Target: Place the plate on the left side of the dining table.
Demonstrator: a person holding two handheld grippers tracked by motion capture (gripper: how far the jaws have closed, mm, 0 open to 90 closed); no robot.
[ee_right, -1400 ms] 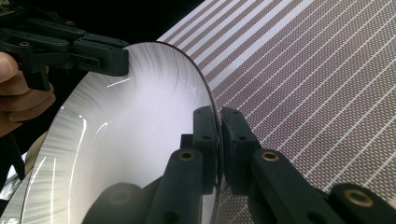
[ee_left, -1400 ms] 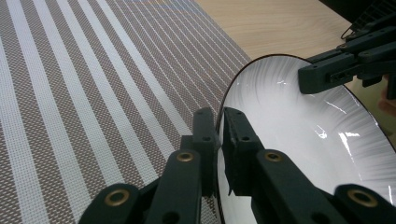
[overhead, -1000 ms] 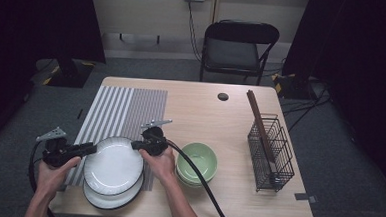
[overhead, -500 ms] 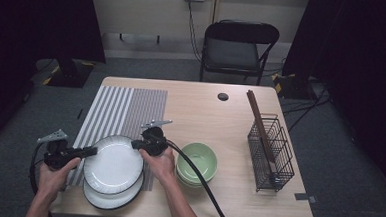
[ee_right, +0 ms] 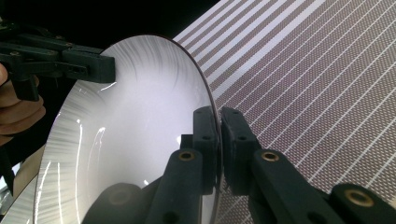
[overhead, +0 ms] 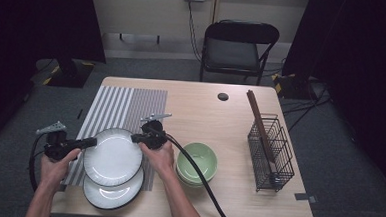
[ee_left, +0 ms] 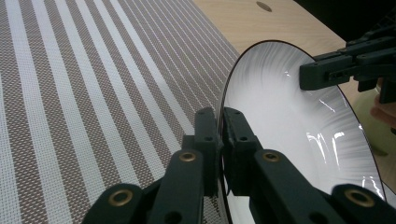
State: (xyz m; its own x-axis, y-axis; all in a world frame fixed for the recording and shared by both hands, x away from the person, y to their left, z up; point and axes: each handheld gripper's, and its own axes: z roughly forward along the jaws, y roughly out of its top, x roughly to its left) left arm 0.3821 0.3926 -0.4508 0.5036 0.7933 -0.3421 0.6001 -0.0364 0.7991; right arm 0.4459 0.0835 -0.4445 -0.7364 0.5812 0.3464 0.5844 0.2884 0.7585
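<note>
A round white dark-rimmed plate point(overhead: 112, 157) is pinched at opposite rims by the left gripper point(ee_left: 220, 122), whose jaws have just closed on it, and the right gripper point(ee_right: 218, 120). It is held over a second white plate point(overhead: 114, 194). Stacked green bowls point(overhead: 196, 162) sit just beside, a black wire rack point(overhead: 271, 152) well apart. Open striped grey mat point(overhead: 126, 105) and wooden table point(overhead: 211, 109) lie beyond.

Striped placemat point(overhead: 126, 105) sits toward the bench's point(overhead: 201, 96) far left corner, green bowls point(overhead: 196, 162) stacked near the front edge, wire rack point(overhead: 270, 152) along the right edge, black chair point(overhead: 236, 48) behind.
</note>
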